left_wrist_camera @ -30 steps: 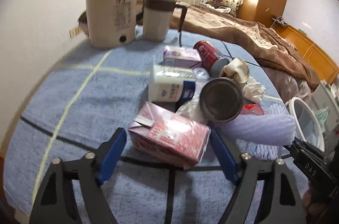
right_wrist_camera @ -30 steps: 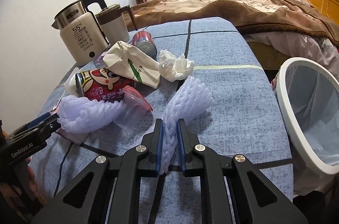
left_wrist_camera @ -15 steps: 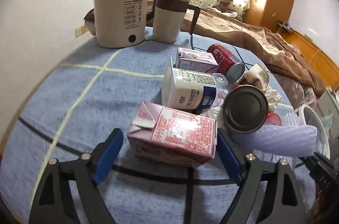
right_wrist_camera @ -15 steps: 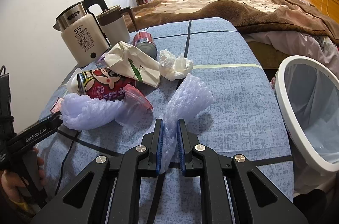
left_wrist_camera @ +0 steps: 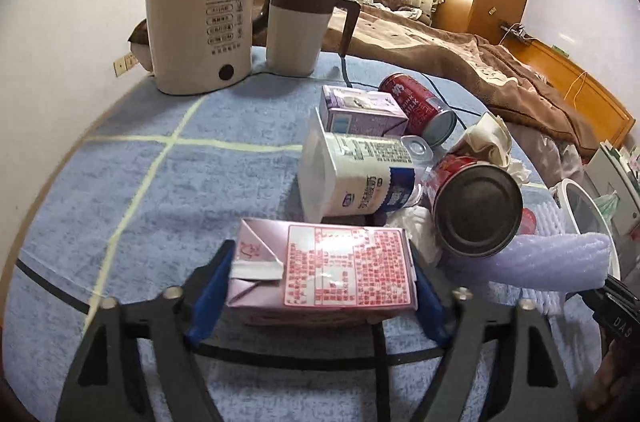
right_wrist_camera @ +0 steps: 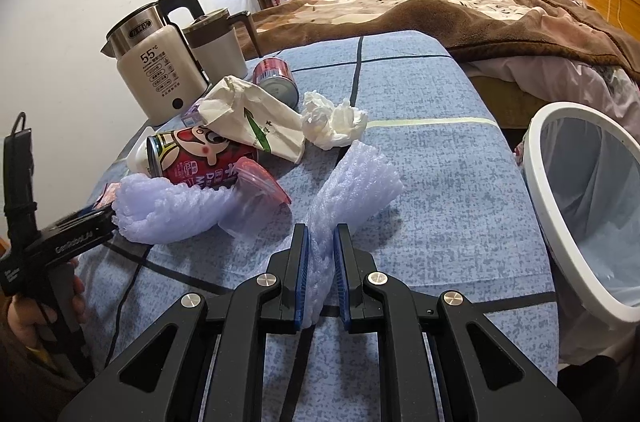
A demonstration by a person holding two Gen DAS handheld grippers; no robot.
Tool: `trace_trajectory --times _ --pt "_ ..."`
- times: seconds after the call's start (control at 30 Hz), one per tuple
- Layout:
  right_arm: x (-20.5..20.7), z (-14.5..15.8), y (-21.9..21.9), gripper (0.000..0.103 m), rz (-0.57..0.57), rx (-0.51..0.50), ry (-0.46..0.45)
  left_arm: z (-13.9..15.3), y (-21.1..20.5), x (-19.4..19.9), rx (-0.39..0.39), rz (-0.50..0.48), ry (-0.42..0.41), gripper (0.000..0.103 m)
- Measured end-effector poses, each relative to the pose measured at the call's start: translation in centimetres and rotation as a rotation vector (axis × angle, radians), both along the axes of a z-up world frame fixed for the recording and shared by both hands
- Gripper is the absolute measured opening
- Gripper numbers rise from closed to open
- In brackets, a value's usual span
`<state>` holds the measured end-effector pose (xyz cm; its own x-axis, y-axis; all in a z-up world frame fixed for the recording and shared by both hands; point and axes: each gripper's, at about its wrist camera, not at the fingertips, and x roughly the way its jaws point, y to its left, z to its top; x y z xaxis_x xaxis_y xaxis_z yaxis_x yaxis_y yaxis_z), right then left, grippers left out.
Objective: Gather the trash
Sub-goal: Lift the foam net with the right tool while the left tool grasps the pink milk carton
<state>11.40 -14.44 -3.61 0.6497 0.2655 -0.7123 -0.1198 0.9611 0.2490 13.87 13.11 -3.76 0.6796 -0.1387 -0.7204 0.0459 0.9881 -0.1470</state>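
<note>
**Inspection: both tongs engaged at the trash pile**

My left gripper (left_wrist_camera: 320, 286) has its blue pads against both ends of a pink drink carton (left_wrist_camera: 324, 272), which lies flat on the blue tablecloth (left_wrist_camera: 160, 190). The pads sit flush to the carton; I record it as clamped.

My right gripper (right_wrist_camera: 320, 274) is drawn narrow, its pads pinching one end of a lilac foam net sleeve (right_wrist_camera: 352, 182). The sleeve's free end fans out ahead over the cloth.

Remaining trash, left wrist view: a white yoghurt carton (left_wrist_camera: 356, 182) on its side just behind the pink one; a purple carton (left_wrist_camera: 360, 108) behind that; a red can (left_wrist_camera: 418, 106) lying beside the purple carton; a larger red can (left_wrist_camera: 476, 206) with its dark base toward me, resting on a second foam sleeve (left_wrist_camera: 556, 262).

Right wrist view: a crushed paper cup (right_wrist_camera: 256, 122) leans on the large can, a crumpled tissue (right_wrist_camera: 332, 120) touching it.

The white-rimmed waste bin (right_wrist_camera: 548, 214) stands off the table's right edge. A kettle (left_wrist_camera: 200, 22) and mug (left_wrist_camera: 298, 26) stand at the far side.
</note>
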Motion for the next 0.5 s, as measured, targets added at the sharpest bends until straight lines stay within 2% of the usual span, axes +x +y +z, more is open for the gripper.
trace_trajectory --times 0.13,0.5 --pt "-0.1 0.0 0.1 0.013 0.006 -0.010 -0.006 0.2 -0.3 -0.6 0.021 0.011 -0.021 0.079" --pt "-1.2 1.1 -1.1 0.012 0.009 0.019 -0.038 2.3 -2.9 -3.0 -0.019 -0.044 -0.072 0.078"
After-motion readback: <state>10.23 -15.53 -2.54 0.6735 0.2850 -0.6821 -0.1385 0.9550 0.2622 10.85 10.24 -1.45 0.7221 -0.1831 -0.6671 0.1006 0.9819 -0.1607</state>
